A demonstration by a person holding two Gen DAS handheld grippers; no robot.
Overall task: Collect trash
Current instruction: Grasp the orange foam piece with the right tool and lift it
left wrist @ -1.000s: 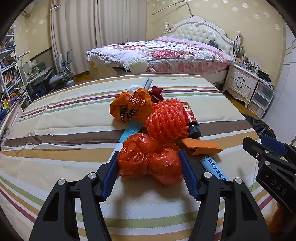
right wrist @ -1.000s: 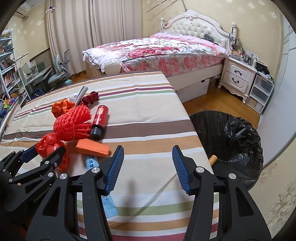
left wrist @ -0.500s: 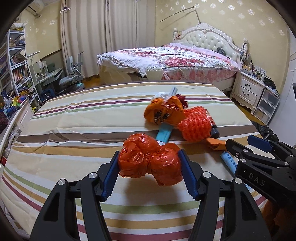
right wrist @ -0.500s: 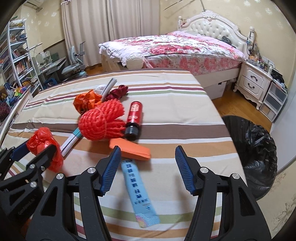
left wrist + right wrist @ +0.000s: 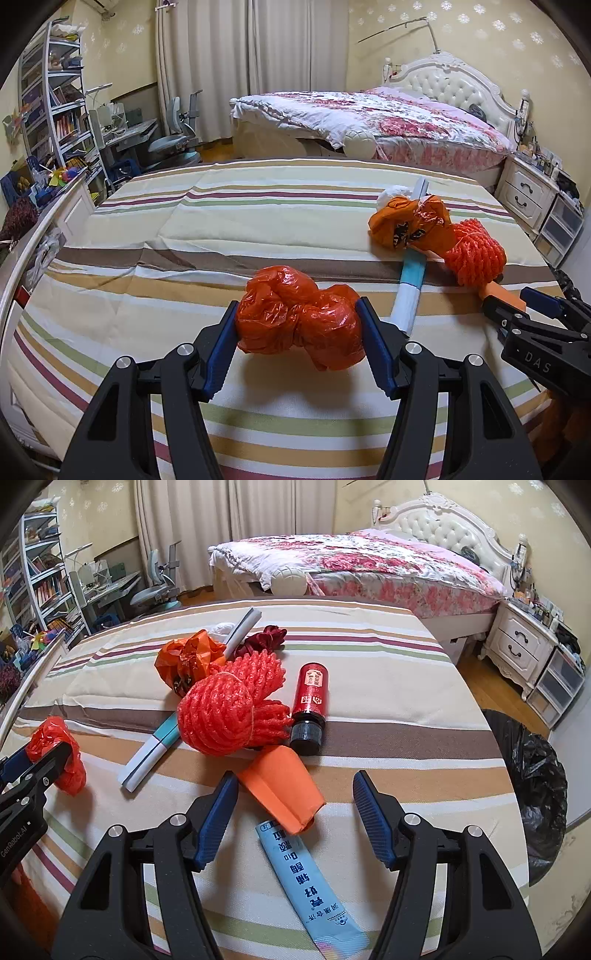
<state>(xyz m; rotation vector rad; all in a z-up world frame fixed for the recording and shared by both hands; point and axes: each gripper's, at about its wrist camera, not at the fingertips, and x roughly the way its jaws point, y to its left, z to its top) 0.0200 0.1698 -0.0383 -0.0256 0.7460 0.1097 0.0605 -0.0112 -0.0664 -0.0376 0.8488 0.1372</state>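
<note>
Trash lay scattered over the striped bed [image 5: 369,672] in front of you, most of it toward the right edge, and two pieces of it were in play. Your left tool [image 5: 297,325] was pinching a crumpled red plastic bag [image 5: 299,325] between its blue pads, lifted clear of the cover, judging by the shadow under it.

Your right tool [image 5: 291,808] had just been widening and stood spread, nothing gripped. A folded orange paper [image 5: 284,790] lay on the cover between its fingers, close to the left pad but with no pad pressing it. A blue sachet [image 5: 314,886] lay just below the paper and ran back between the fingers toward the camera.

Farther up the bed sat the rest of the pile:
- a red foam net [image 5: 229,709]
- a red bottle with a black cap [image 5: 310,705], on its side and touching the net
- an orange plastic bag [image 5: 184,657]
- a white and teal folded strip [image 5: 159,746] running under the net
- a dark red fabric bunch [image 5: 266,635]

A bin lined with a black bag [image 5: 532,775] stood on the floor off the bed's right edge.

The step in hand looked like a second pickup: one piece secured on the left, the right lining up on the orange paper. The next move probably called for lowering the right tool until the pads straddled the paper, closing on it alone without catching the sachet, then carrying both pieces to the bin.
</note>
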